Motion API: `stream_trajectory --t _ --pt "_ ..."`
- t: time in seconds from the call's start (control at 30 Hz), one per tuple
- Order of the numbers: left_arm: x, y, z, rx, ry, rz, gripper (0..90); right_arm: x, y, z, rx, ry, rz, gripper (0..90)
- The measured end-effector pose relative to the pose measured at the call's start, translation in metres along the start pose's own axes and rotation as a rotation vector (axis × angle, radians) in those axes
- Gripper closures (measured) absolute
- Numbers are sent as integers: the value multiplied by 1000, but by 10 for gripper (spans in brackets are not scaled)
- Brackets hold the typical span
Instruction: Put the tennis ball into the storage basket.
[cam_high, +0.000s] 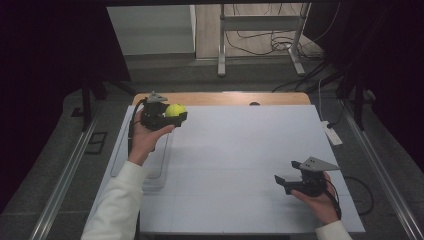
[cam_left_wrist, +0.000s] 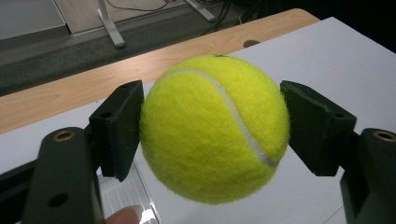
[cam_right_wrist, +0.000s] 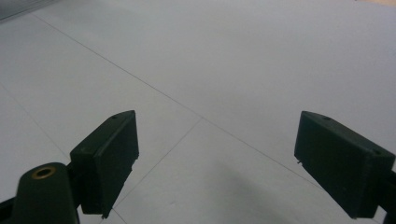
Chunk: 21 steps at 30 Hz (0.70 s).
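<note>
Tennis ball clamped between left gripper jaws.

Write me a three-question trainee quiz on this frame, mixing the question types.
1. True or false: the left gripper holds the tennis ball between its two jaws.
2. Multiple choice: in the right gripper view, what lies between the jaws of the right gripper? A) a tennis ball B) nothing, with the white table surface behind C) a clear tray
3. Fill in: in the high view, the clear tray lies near the table's ____ edge, below the left hand.

Key: 1 true. 2 B. 3 left.
</note>
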<state>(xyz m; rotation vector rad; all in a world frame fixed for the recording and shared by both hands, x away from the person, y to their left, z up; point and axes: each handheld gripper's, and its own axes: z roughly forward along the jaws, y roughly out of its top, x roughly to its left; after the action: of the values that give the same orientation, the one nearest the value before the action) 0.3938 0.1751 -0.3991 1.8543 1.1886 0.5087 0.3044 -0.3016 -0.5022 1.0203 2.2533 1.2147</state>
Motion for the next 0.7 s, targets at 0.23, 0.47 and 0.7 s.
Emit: stream_trajectory --t 0.23,0.47,0.7 --pt "6 0 -3 -8 12 -10 264 0 0 0 0 -1 -1 143" --pt "11 -1 -8 -17 27 -17 264 0 0 0 0 -1 0 143" --pt "18 -2 -10 -11 40 -21 264 0 0 0 -1 -1 1 143"
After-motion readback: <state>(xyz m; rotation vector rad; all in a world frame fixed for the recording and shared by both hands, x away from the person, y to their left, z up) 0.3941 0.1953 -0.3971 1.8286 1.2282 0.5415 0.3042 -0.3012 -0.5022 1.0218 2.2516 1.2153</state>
